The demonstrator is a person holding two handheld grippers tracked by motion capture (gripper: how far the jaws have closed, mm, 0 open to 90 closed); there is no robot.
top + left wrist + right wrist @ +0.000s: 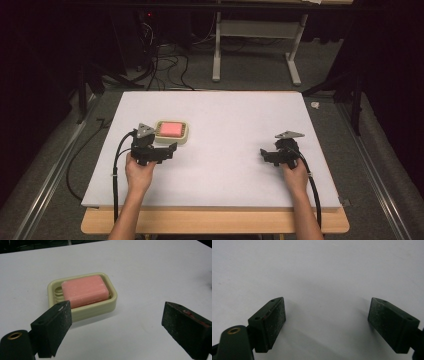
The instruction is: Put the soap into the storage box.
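**Soap dish ahead of spread left jaws; right gripper over bare board**

Surface: one white board [235, 150] lies on a wooden table [215, 221], whose edge shows along the near side. The room around it is dark, with grey carpet, a bundle of cables [160, 60] on the floor beyond the far edge and a pale metal stand [255, 35] behind.

Writing: no label or brand can be read on any item.

Count: one pink soap bar [85, 290], one cream soap dish [82, 296], two grippers, two hands.

The soap lies flat inside the dish. The left gripper [115, 322] has its jaws spread wide and holds nothing; the dish sits just beyond them, nearer the left-hand jaw, not touching. The right gripper [327, 322], well apart from the dish, also has its jaws spread, with bare board between them.
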